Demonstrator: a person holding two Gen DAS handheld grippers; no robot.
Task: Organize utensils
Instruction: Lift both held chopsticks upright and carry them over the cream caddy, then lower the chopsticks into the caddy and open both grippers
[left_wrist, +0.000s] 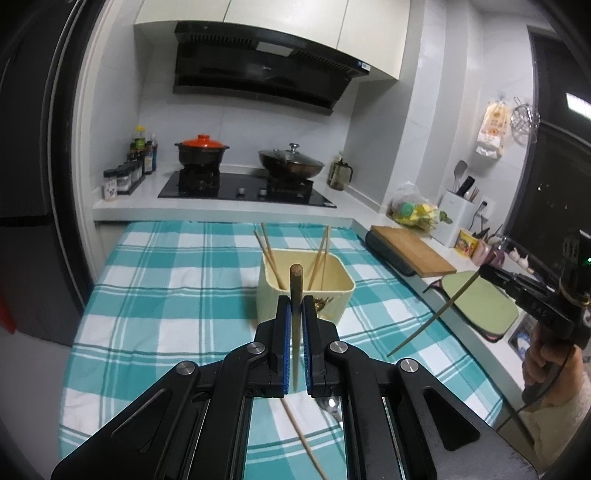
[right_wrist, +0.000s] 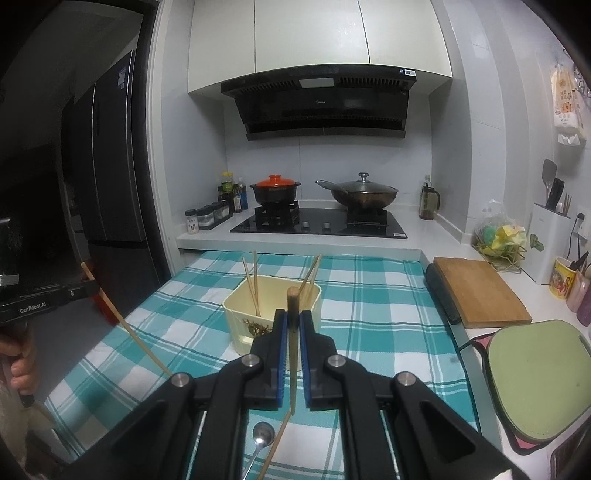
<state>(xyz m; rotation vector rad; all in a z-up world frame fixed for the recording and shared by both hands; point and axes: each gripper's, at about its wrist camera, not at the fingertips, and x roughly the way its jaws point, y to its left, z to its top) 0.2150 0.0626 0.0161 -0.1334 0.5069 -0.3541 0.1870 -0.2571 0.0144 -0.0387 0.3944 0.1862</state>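
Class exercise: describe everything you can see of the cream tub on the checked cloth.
The tub is a cream, plastic-looking, rounded-square container, open-topped and upright on the cloth. A gold motif marks its near wall. Four chopsticks lean inside, two left, two right, tips above the rim. No gripper touches it.

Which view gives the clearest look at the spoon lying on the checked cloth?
The right wrist view. The spoon shows its bowl and part of its handle on the cloth, between the gripper's arms. In the left wrist view only a glint of the spoon shows; the gripper's frame hides the rest.
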